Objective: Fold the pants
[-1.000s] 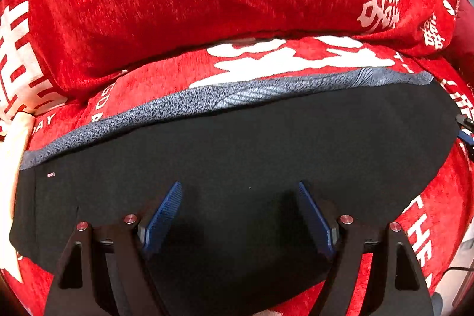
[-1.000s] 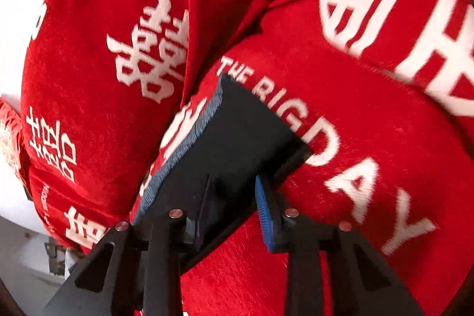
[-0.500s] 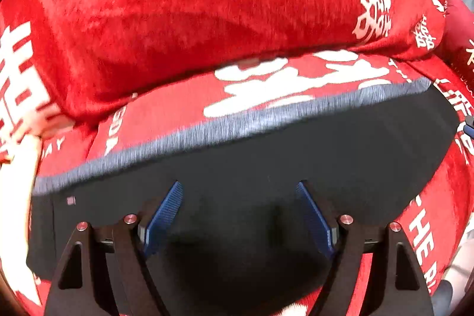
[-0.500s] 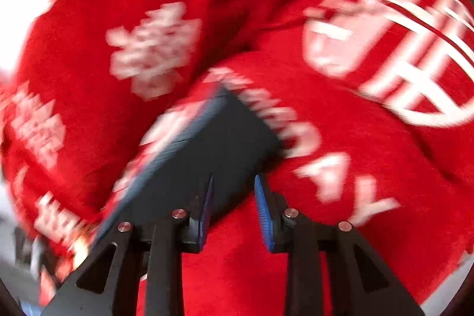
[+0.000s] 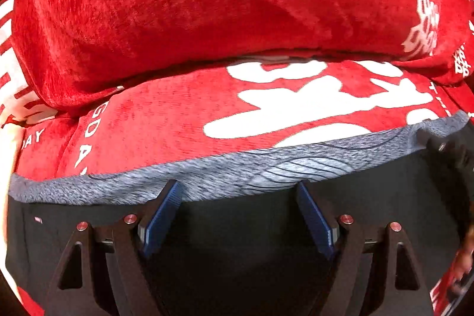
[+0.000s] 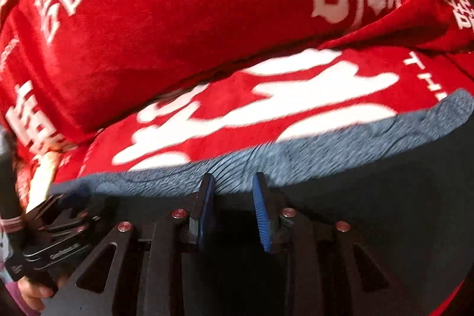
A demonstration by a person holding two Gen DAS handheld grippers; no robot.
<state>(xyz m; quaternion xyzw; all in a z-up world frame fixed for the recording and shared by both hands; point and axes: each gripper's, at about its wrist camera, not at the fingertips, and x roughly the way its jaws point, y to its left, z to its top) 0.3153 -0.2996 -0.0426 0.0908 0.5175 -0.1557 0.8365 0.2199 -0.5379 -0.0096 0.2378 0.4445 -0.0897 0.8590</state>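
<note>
Black pants (image 5: 237, 233) with a grey heathered waistband (image 5: 231, 176) lie flat across a red sofa seat. My left gripper (image 5: 238, 188) is open, its blue pads wide apart over the pants, tips at the waistband edge. My right gripper (image 6: 234, 179) hovers over the same pants (image 6: 370, 197) near the waistband (image 6: 326, 150), pads a narrow gap apart with nothing between them. The left gripper shows at the left of the right wrist view (image 6: 68, 197).
The red seat cushion (image 5: 166, 132) with white lettering lies beyond the waistband. A red back cushion (image 5: 207, 5) rises behind it. A pale object (image 6: 44, 168) sits at the sofa's left end. The person's hand (image 6: 32, 289) holds the left gripper.
My right gripper swung from the pants' right end to the middle, now facing the waistband beside the left gripper. My left gripper moved forward so its tips reach the waistband.
</note>
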